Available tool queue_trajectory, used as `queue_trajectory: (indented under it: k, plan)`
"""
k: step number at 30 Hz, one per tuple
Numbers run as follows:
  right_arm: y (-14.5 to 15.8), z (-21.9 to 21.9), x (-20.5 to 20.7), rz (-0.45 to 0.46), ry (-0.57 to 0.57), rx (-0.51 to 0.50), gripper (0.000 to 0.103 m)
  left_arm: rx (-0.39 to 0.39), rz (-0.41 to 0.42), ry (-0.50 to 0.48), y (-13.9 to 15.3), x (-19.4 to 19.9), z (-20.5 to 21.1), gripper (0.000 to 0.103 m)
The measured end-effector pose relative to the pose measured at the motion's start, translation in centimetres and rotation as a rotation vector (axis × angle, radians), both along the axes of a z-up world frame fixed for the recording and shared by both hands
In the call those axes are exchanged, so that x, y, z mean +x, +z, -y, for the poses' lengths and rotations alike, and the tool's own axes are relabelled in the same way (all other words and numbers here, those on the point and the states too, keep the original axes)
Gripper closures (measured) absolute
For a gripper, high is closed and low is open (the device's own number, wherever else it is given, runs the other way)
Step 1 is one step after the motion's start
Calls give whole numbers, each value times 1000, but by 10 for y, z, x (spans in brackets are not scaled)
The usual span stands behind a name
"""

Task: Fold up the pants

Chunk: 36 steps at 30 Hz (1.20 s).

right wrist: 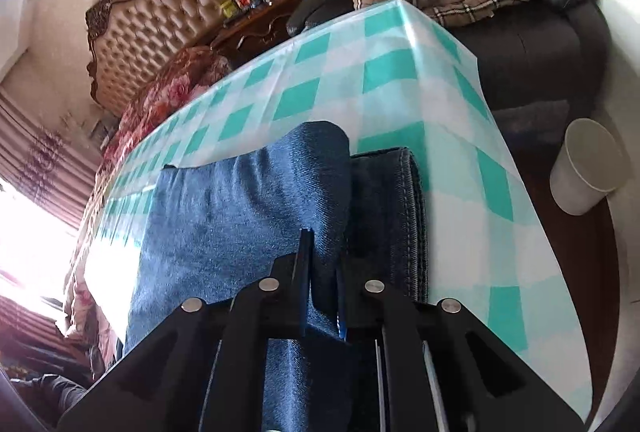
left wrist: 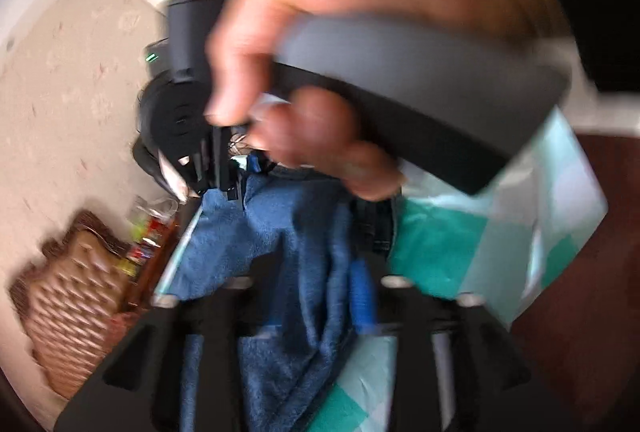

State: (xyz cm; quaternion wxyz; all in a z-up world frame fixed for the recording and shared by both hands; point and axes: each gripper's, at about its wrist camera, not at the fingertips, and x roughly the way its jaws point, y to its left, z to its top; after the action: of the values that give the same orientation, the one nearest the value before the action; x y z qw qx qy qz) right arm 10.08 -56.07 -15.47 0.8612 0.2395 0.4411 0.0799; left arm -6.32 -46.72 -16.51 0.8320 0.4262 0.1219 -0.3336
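Blue denim pants (right wrist: 240, 216) lie folded on a table under a teal-and-white checked cloth (right wrist: 400, 72), with a darker hemmed layer (right wrist: 392, 216) on the right. My right gripper (right wrist: 322, 284) is shut on a raised fold of the denim. The left wrist view is blurred: the pants (left wrist: 288, 232) hang and bunch in front of my left gripper (left wrist: 308, 296). Its fingers stand apart with loose denim between them, the blue pad (left wrist: 362, 300) on the right. A hand (left wrist: 340, 12) on a grey handle (left wrist: 420, 80) fills the top of that view.
The table's right edge drops to a dark floor where a white cup-shaped bin (right wrist: 588, 168) stands. A dark sofa (right wrist: 532, 44) holds a plaid blanket and pink pillows. A tufted headboard (right wrist: 152, 28), floral bedding and a cluttered wooden side table (right wrist: 256, 20) lie beyond the far edge.
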Motion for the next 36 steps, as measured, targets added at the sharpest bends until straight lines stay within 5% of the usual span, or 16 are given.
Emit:
queue_trajectory:
  k: [1,6,9,11,15,18,20,25,31,36]
  plan:
    - [2,0,-2,12,-9,-3,92,-42,-20,-15,10,2,-9,32]
    - [24,11,-28,84,-135,-49,90,-291,-163,0,73,27,-91,31]
    - [50,-3,-56,118,-196,-163,90,-534,-313,124,112,90,-133,50]
    - [57,-35,-67,97,-200,-283,90,-580,-416,172,121,151,-136,77]
    - [41,-74,-69,55,-224,-432,90,-511,-663,125,104,236,-92,84]
    - [11,-79,-60,-45,-261,-466,90,-331,-725,58,66,235,-28,85]
    - [-2,-78,-59,-76,-283,-475,90,-274,-748,129,38,240,-4,90]
    - [-7,-74,-61,-83,-304,-462,90,-283,-761,192,19,253,0,90]
    - [-6,-78,-60,-83,-308,-485,90,-415,-729,138,51,229,-31,90]
    - [-5,-84,-63,-84,-308,-499,90,-373,-769,119,30,224,-33,89]
